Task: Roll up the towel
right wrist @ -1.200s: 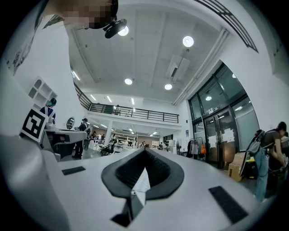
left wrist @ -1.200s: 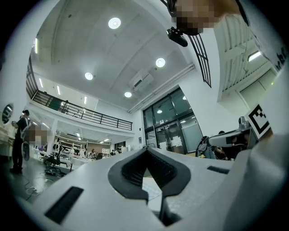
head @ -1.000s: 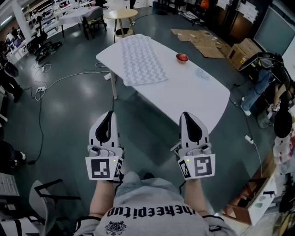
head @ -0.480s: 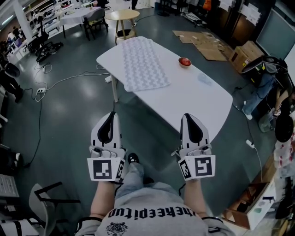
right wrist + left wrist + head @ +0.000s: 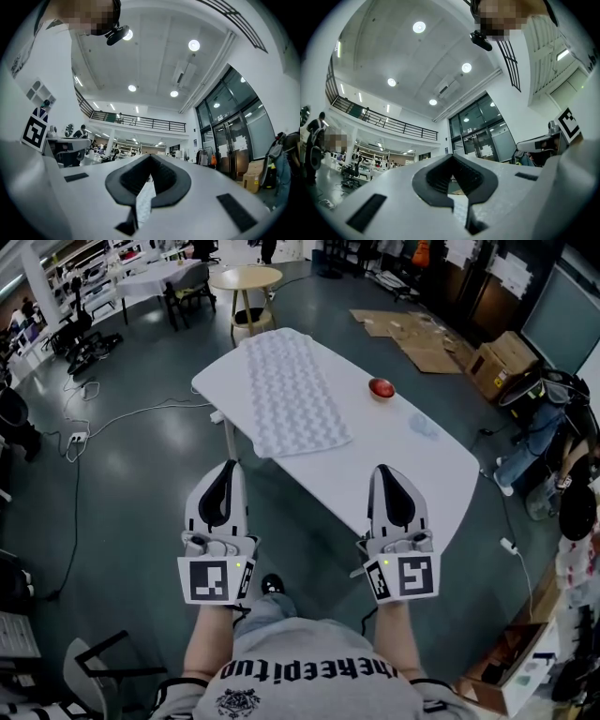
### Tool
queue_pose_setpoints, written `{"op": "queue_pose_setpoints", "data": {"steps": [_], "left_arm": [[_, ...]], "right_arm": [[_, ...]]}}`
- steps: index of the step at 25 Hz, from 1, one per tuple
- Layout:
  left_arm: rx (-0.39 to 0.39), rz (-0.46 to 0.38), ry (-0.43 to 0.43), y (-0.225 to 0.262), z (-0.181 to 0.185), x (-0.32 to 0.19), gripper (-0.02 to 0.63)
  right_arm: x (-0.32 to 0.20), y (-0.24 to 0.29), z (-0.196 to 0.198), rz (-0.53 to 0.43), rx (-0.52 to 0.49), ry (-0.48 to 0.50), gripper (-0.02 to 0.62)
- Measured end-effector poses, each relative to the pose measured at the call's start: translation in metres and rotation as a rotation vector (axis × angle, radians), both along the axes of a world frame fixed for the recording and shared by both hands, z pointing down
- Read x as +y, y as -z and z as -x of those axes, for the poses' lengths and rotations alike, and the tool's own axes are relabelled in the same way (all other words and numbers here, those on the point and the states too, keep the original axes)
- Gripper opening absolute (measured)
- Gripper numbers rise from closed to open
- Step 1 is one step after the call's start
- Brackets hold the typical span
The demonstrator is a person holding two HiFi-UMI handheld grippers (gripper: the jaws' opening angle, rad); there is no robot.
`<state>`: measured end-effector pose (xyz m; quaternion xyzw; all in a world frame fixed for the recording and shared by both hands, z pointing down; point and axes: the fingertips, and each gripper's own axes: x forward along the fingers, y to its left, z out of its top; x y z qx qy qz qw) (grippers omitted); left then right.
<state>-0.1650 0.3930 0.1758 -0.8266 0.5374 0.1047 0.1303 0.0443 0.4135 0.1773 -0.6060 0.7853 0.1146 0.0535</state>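
A grey-and-white patterned towel [image 5: 293,395] lies flat along the left side of a white table [image 5: 412,465], its near end hanging a little over the edge. My left gripper [image 5: 225,471] is held in the air short of the table's near-left edge, shut with nothing in it. My right gripper [image 5: 387,473] hovers over the table's near edge, also shut and holding nothing. In both gripper views the jaws point slightly upward at the hall's ceiling, and a strip of the towel [image 5: 145,199] shows through the gap between them.
A small red bowl [image 5: 382,388] sits on the table right of the towel, with a clear object [image 5: 423,425] nearer the right edge. A round wooden stool [image 5: 246,282] stands beyond the table. Flat cardboard [image 5: 412,338] lies on the floor at the back right.
The table and towel have come closer and larger in view. Both grippers have moved forward together toward the table's near edge, still shut.
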Motion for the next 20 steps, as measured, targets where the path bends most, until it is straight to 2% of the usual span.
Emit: {"op": "queue_pose_setpoints", "data": {"steps": [13, 20], "left_arm": [[-0.018, -0.03, -0.023, 0.01, 0.051, -0.134, 0.005], [-0.012, 0.003, -0.059, -0.007, 0.059, -0.183, 0.005]], "right_arm": [[-0.13, 0.007, 0.049, -0.032, -0.008, -0.031, 0.003], [-0.17, -0.009, 0.061, -0.004, 0.004, -0.05, 0.002]]}}
